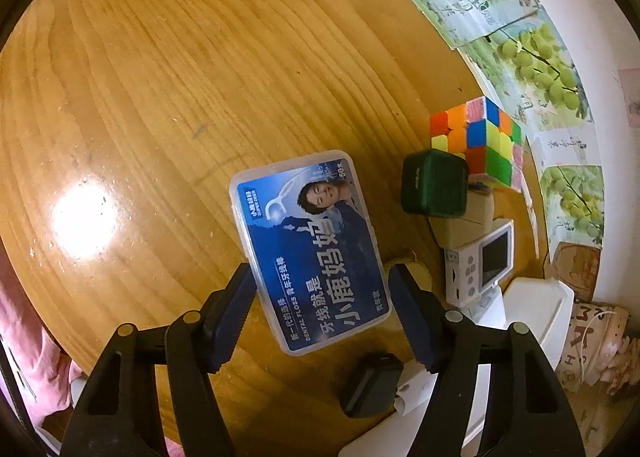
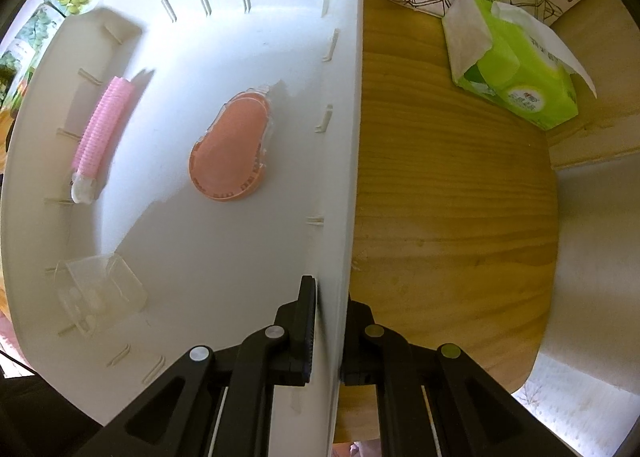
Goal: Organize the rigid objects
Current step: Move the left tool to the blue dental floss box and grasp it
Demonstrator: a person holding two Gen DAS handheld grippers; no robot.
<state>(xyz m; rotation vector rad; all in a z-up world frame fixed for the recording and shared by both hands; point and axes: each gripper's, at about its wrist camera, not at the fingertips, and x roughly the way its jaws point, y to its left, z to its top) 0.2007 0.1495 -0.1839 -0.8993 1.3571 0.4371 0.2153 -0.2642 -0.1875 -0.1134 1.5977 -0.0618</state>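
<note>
- Floss box is straddled by the left gripper, jaws apart, pads not pressing.
- Bin wall is clamped by the right gripper.

Glossy wooden table with lamp glare; grape-print wall

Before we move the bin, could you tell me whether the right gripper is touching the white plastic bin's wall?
Touching. The right wrist view shows the right gripper shut on the white plastic bin's wall, one finger inside, one outside.
</note>
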